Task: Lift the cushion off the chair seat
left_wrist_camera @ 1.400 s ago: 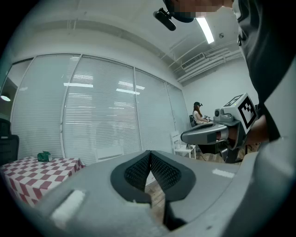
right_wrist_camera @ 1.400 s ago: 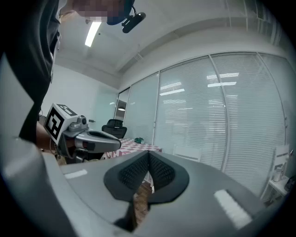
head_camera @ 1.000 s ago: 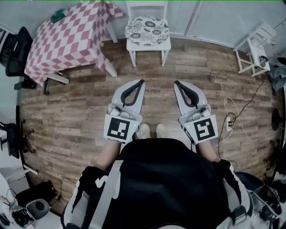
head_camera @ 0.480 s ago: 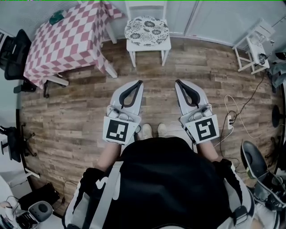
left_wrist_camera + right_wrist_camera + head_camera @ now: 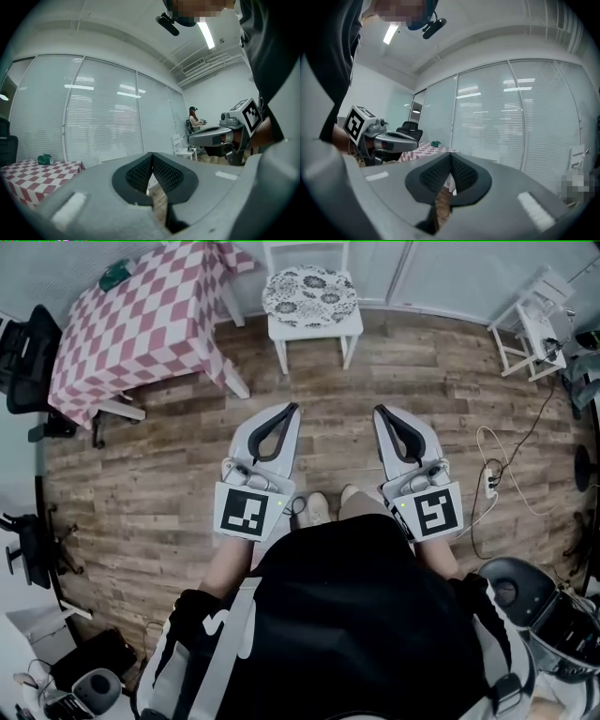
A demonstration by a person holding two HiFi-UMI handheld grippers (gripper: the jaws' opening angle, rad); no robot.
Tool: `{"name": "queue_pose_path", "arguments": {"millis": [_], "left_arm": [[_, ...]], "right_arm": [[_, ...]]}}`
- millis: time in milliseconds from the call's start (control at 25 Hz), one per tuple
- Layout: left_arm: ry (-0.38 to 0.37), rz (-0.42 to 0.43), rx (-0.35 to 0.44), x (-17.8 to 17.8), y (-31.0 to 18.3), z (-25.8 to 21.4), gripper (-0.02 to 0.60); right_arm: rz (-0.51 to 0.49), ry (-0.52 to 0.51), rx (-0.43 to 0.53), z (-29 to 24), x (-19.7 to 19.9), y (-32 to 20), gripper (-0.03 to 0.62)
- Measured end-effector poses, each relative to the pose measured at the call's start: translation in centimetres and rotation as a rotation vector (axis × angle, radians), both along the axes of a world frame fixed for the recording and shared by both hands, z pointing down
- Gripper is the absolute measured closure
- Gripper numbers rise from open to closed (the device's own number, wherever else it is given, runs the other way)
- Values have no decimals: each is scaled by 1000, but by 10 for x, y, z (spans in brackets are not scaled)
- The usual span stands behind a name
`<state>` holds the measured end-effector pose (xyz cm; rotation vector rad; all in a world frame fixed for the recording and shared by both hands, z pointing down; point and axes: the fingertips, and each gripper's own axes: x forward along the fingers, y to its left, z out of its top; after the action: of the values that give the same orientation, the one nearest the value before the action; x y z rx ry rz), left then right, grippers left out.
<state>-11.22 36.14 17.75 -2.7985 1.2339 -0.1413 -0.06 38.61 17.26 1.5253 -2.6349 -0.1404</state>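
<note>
Checked table point(image 5: 141, 324) sat top left. Floral cushion point(image 5: 310, 294) lay flat on the white chair point(image 5: 315, 333) seat, top centre: roundish, slightly wider across, filling most of the seat. Open wood floor point(image 5: 187, 456) ran between chair & grippers. Left gripper point(image 5: 294, 410) jaws pressed together, empty; right gripper point(image 5: 379, 412) same. Both were well apart from the cushion.

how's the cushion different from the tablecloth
The cushion is round with a dark floral print; the tablecloth is pink-and-white checked. The cushion lies flat on the white chair seat; the tablecloth hangs down at its edges and is far larger. Both are patterned fabric by the far wall.
</note>
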Motion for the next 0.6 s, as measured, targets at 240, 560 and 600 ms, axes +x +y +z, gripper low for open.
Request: {"name": "queue_pose_path", "arguments": {"millis": [240,560,600], "left_arm": [[11,13,-3,-2,-3,1,578],[19,-4,4,-1,-17,2,578],[17,-7,5,0,-20,1,578]], "right_arm": [[12,12,-2,1,-3,-1,594],[13,-19,5,-2,0,-15,594],[13,-29,3,-4,0,-19,594]]}}
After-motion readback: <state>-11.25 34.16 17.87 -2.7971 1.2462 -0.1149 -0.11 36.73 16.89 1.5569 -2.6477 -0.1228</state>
